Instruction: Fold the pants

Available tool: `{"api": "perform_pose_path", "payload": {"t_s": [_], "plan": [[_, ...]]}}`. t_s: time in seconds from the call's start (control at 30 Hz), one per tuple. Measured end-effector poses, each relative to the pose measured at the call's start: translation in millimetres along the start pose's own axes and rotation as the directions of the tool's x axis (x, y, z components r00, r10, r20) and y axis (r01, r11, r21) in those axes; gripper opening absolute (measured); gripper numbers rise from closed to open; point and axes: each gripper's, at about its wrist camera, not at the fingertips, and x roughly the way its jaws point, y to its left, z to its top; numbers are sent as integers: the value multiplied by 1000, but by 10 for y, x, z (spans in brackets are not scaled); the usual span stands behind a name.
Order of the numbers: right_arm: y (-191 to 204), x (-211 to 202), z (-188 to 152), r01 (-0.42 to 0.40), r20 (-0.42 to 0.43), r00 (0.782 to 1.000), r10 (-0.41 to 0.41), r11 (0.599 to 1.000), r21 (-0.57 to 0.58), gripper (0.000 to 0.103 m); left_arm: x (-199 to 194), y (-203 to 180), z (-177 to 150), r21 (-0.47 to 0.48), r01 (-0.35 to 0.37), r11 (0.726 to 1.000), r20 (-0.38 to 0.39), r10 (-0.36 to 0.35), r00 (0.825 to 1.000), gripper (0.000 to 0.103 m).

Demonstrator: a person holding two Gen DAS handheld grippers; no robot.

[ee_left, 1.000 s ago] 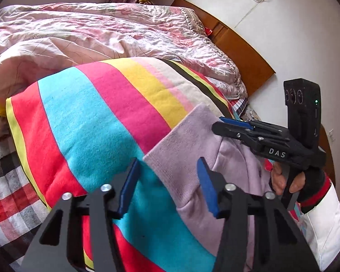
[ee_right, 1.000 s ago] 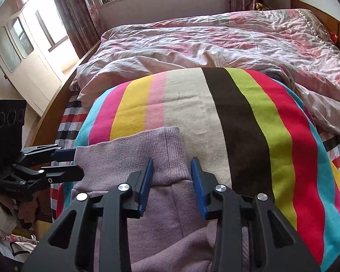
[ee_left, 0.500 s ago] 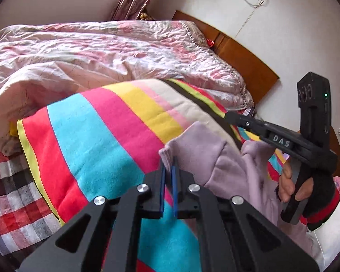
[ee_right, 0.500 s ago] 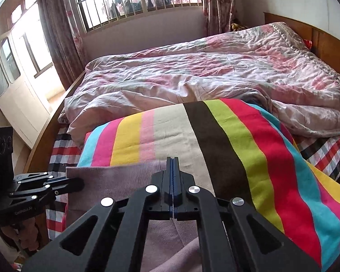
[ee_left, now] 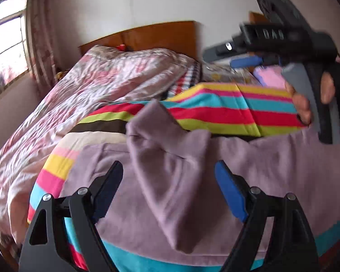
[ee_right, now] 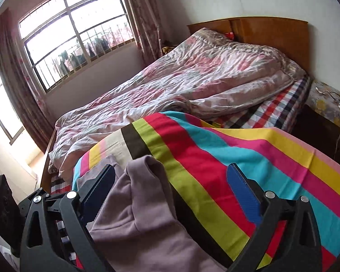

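Observation:
The lilac pants (ee_left: 174, 181) lie rumpled on the striped blanket (ee_left: 215, 111), with a folded flap bunched up in the middle. My left gripper (ee_left: 167, 188) is open just above the pants, its fingers on either side of the flap. My right gripper (ee_right: 172, 185) is open too, with the pants' bunched end (ee_right: 142, 206) lying between its fingers. In the left wrist view the right gripper (ee_left: 244, 56) shows raised at the upper right, blurred, held in a hand.
A crumpled pink floral quilt (ee_right: 192, 83) covers the far half of the bed. A wooden headboard (ee_right: 269, 34) stands behind it. A checked sheet (ee_right: 281, 104) shows at the bed's edge. A window (ee_right: 74, 36) with curtains is at the left.
Both grippers were shut on the pants' waistband half a second ago. Both have opened and let go, and the pants have been carried over and dropped in a folded heap.

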Motion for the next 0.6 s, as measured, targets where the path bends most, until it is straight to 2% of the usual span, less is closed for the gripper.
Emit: {"api": "perform_pose_path", "payload": {"t_s": [0.03, 0.07, 0.1, 0.2, 0.23, 0.27, 0.3, 0.37, 0.4, 0.43, 0.47, 0.5, 0.53, 0.6], "plan": [[-51, -125, -108, 10, 10, 1000, -10, 1000, 21, 95, 146, -145, 17, 44, -9, 999, -37, 11, 999, 81], [-88, -242, -218, 12, 18, 1000, -12, 999, 40, 95, 301, -217, 43, 58, -30, 998, -75, 35, 997, 76], [-110, -349, -332, 16, 26, 1000, -18, 998, 56, 95, 438, -234, 66, 53, -46, 998, -107, 51, 993, 69], [-103, -561, -653, 20, 25, 999, -22, 997, 78, 95, 747, -149, 96, 11, -74, 997, -177, 74, 981, 61], [-80, -600, -749, 22, 18, 1000, -23, 997, 81, 95, 831, -129, 84, 4, -63, 998, -203, 63, 977, 60], [-66, -622, -823, 28, 11, 1000, -29, 997, 78, 95, 852, -107, 66, -6, -35, 999, -205, 33, 978, 48], [-51, -630, -891, 35, 2, 999, -35, 997, 75, 95, 807, -79, 52, -25, 2, 1000, -183, -7, 983, 24], [8, -617, -1027, 35, -24, 999, -33, 997, 70, 93, 605, 127, 59, -153, 63, 986, -101, -79, 992, 8], [43, -610, -1081, 33, -36, 999, -31, 997, 66, 91, 452, 307, 54, -252, 110, 961, -22, -120, 993, 7], [73, -599, -1122, 34, -43, 999, -31, 998, 60, 91, 301, 555, 7, -372, 194, 908, 74, -180, 981, 7], [105, -594, -1162, 29, -45, 999, -27, 998, 55, 90, 205, 811, -80, -486, 252, 837, 137, -212, 968, 7], [137, -597, -1201, 18, -47, 999, -16, 999, 51, 90, 131, 1085, -224, -597, 286, 750, 189, -216, 958, 7], [172, -600, -1233, 7, -49, 999, -5, 999, 46, 90, 92, 1350, -413, -689, 321, 650, 237, -216, 947, 7], [233, -583, -1285, -10, -55, 998, 12, 999, 35, 90, 158, 1778, -839, -821, 357, 446, 278, -234, 932, 10]]}}
